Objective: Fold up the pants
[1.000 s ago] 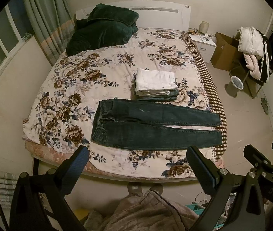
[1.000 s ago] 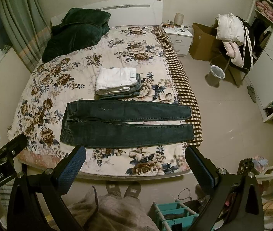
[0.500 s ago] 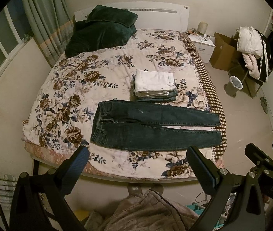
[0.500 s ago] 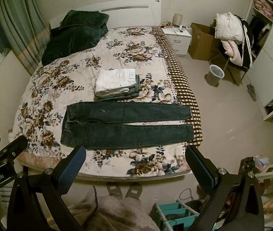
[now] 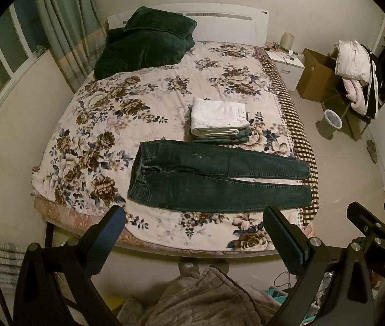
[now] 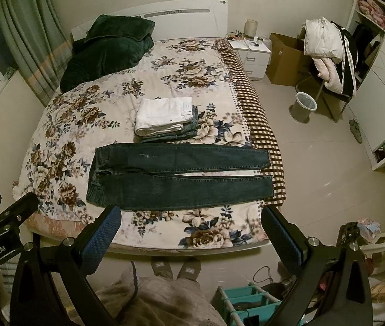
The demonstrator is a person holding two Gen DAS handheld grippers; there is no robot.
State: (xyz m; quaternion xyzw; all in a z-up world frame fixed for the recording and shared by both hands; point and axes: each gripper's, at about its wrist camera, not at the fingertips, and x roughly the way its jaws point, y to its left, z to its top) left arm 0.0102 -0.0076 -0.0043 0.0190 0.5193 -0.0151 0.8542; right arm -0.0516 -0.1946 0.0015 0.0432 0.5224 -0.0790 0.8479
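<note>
Dark blue jeans lie flat across the near part of a floral bedspread, waist to the left, legs side by side reaching the right edge. They also show in the right wrist view. My left gripper is open and empty, held high above the bed's near edge. My right gripper is open and empty at the same height, to the right of the left one.
A stack of folded pants, white on top, sits just behind the jeans. A dark green blanket lies at the headboard. A nightstand, cardboard box, bin and clothes-laden chair stand right of the bed. A teal rack is near my feet.
Both views have drifted slightly; the bed and jeans sit a little differently in frame. The jeans and the stack have not moved. Both grippers stay open.
</note>
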